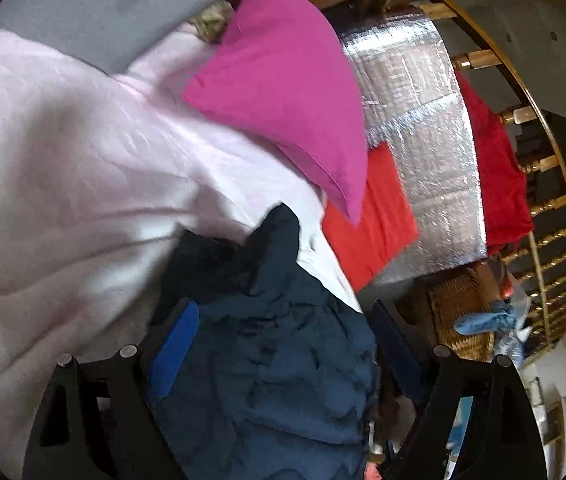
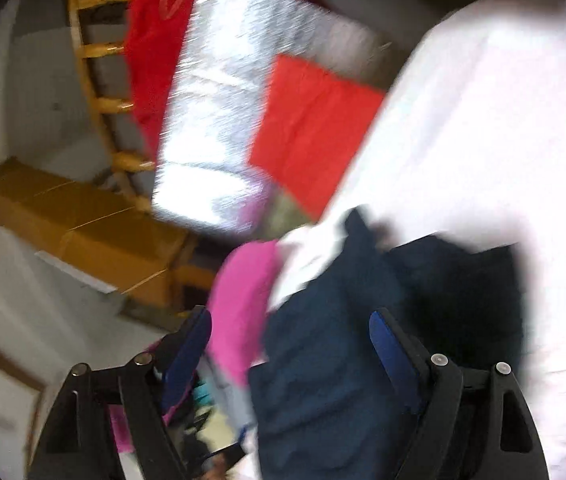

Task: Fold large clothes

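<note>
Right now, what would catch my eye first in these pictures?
The bright magenta pillow lying on the pale pink bedding, at top centre of the left view. Beside it, an orange-red folded cloth on a shiny silver sheet. Nearest, a crumpled navy garment fills the space between the left gripper fingers.

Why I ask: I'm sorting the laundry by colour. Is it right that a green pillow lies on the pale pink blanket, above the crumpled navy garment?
Not quite: the pillow is magenta, not green, as the left wrist view shows. It does lie on the pale pink blanket, above the crumpled navy garment.
</note>
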A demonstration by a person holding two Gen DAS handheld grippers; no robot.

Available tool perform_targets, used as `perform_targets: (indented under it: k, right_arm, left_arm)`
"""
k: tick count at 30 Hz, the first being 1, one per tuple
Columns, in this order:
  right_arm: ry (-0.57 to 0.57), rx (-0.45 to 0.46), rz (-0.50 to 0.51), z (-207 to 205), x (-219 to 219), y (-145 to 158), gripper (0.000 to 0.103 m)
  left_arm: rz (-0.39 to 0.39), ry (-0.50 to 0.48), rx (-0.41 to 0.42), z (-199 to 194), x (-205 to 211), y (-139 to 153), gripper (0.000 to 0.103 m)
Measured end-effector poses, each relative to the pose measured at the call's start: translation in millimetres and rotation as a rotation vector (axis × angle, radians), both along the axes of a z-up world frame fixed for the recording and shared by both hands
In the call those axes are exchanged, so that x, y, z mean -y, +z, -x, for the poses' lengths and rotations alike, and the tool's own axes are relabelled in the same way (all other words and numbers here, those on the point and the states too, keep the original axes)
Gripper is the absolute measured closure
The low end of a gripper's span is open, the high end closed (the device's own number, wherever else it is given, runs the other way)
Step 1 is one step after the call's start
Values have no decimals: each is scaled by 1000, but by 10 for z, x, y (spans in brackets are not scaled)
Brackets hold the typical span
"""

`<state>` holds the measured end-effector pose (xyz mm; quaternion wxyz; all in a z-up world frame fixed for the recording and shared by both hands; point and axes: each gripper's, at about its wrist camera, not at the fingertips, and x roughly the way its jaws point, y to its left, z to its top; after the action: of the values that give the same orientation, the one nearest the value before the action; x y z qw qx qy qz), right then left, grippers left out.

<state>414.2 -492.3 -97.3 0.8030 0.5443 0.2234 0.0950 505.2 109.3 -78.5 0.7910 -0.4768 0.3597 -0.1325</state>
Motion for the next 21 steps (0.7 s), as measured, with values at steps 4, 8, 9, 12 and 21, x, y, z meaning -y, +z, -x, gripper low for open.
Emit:
perform_targets:
  k: [4,8,9,12,21]
  right_arm:
    - [-40,-111,37,101,163,-77,19]
    - [-18,-193,40,157,221,-219,19]
    - [-7,-218,58,163,189,-246,19]
    - [15,-246,136,212,131,-260,19]
    - [61,-407,341,94,-45,-371,19]
  left_arm:
    - [-190,64,-47,87,0,80,15]
    - [-304,64,-131,134,36,19,15]
    - [-333,65,-148,149,44,-7,15]
    - [-470,55,-223,194,101,-99,15]
    - [-503,-71,-314,200,176,-316,15]
